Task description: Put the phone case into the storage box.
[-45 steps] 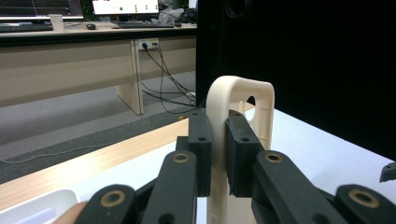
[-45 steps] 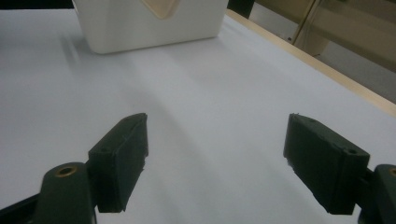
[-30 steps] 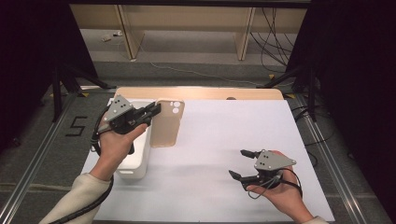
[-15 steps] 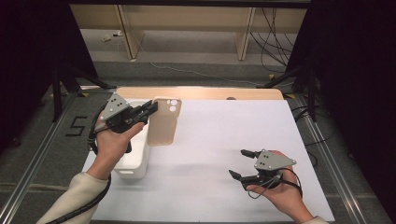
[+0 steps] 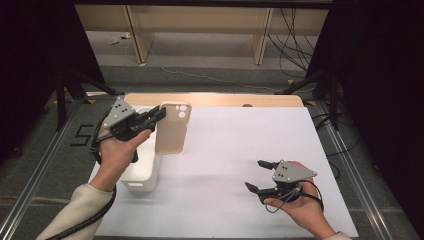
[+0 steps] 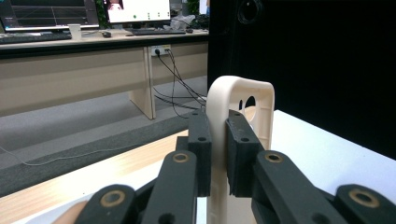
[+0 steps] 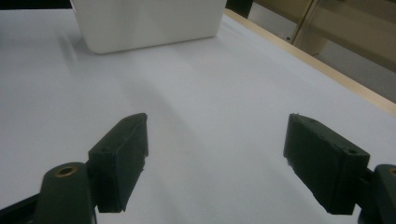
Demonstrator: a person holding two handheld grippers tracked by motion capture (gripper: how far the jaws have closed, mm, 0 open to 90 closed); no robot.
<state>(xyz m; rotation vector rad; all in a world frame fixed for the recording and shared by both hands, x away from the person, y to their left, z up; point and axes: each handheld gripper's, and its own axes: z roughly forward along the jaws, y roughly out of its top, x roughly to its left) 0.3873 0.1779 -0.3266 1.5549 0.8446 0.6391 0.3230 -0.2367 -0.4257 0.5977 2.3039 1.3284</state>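
The phone case [image 5: 172, 127] is a cream-beige shell with rounded corners and a camera cutout holding three round holes at its top right corner. It sits left of centre in the high view, its back facing the camera, long axis running up the frame. It hangs in the air beside a white bin [image 5: 145, 165], clamped at its upper left edge. In the left gripper view the phone case [image 6: 240, 100] stands upright, edge-on, in the middle of the frame.

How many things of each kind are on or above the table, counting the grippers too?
Beige phone case: 1
White bin: 1
Grippers: 2, the left gripper and the right gripper
Total: 4
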